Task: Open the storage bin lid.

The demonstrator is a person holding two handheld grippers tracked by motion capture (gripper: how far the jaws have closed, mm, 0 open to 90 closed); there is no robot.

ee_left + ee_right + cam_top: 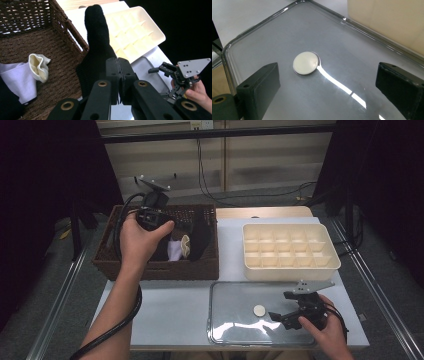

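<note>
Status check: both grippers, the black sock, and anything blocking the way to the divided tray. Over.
Left gripper shut on black sock, over wicker basket. Right gripper open above clear lid. Path to divided tray looks open.

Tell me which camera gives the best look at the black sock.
The left gripper view: the black sock rises from the shut left gripper, seen full length. The high view shows it small and dark against the basket.

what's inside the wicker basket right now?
In the wicker basket: a cream sock, a white cloth and the black sock that the left gripper is shut on. Anything beneath them is covered.
</note>
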